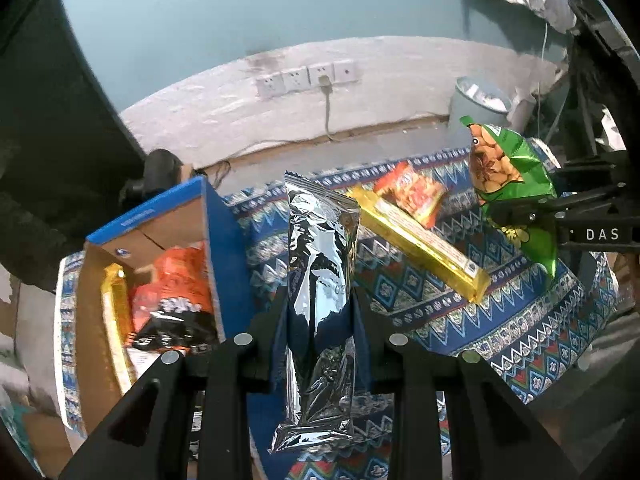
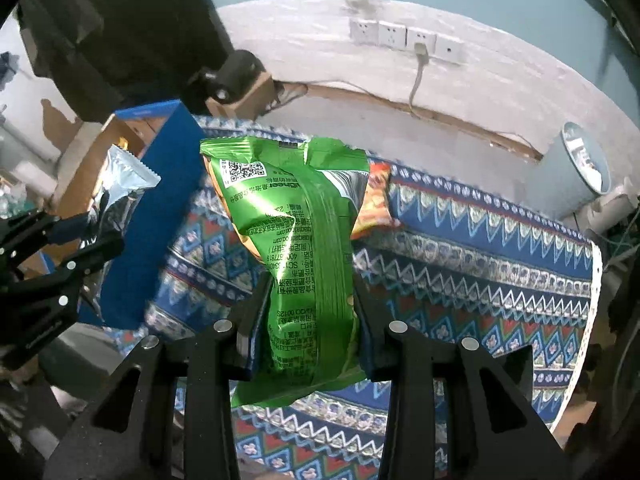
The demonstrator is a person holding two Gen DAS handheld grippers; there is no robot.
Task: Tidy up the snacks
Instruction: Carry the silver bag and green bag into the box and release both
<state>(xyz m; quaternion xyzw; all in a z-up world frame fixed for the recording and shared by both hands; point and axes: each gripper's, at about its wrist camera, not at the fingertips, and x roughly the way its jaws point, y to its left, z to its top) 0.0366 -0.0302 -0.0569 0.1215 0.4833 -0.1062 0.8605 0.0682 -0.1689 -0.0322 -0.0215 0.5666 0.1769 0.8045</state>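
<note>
Left gripper (image 1: 320, 320) clamps a silver packet (image 1: 320, 280), right gripper (image 2: 310, 312) a green bag (image 2: 296, 216) hiding an orange packet (image 2: 374, 204).

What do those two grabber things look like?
Both are black plastic. The left gripper and right gripper each have two flat fingers on angular arms with triangular cut-outs and round silver bolts. White letters "DAS" mark the right gripper's side.

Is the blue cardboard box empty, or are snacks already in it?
Not empty: the blue box holds an orange-and-black packet and a gold pack.
</note>
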